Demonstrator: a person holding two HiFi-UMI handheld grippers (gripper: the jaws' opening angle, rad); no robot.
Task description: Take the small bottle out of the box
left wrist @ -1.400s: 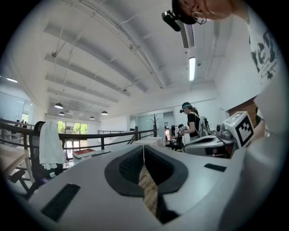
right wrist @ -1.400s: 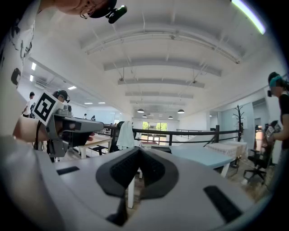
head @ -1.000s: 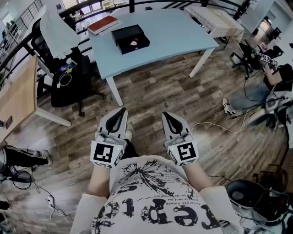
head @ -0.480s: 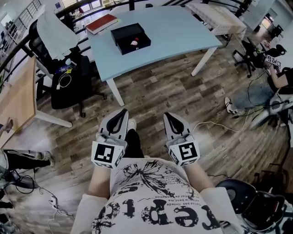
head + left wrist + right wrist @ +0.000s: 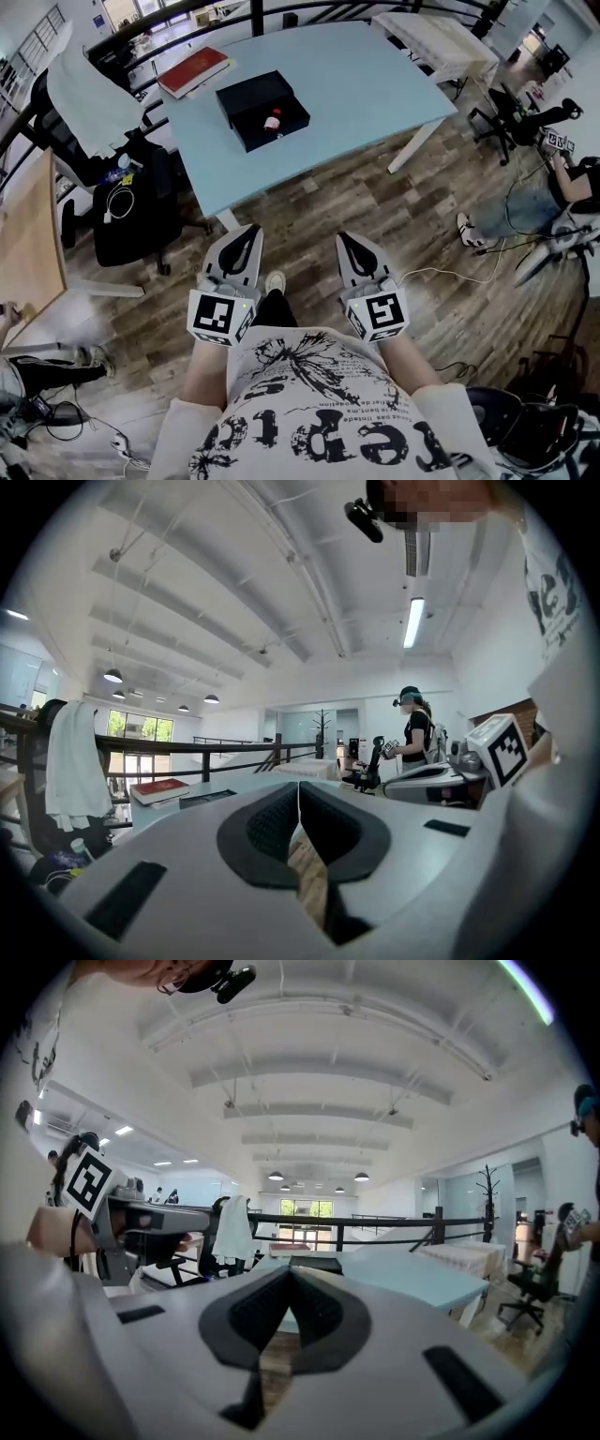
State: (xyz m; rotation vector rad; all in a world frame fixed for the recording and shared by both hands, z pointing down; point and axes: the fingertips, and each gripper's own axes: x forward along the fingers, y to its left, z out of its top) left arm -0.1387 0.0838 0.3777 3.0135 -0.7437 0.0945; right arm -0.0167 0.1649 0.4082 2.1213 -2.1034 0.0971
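Observation:
A black open box lies on the light blue table ahead of me, and a small bottle with a red part rests inside it. Both grippers hang over the wood floor close to my body, well short of the table. My left gripper is shut with nothing between its jaws, its tips meeting in the left gripper view. My right gripper is shut and empty too, as the right gripper view shows. In that view the box appears low on the table beyond the tips.
A red book lies on the table's far left corner. A black office chair with a white cloth over its back stands left of the table. A wooden desk is at far left. A seated person and cables lie to the right.
The table and box have come nearer and lower in the head view as I walk toward them. Both grippers keep their place before my body, still shut.

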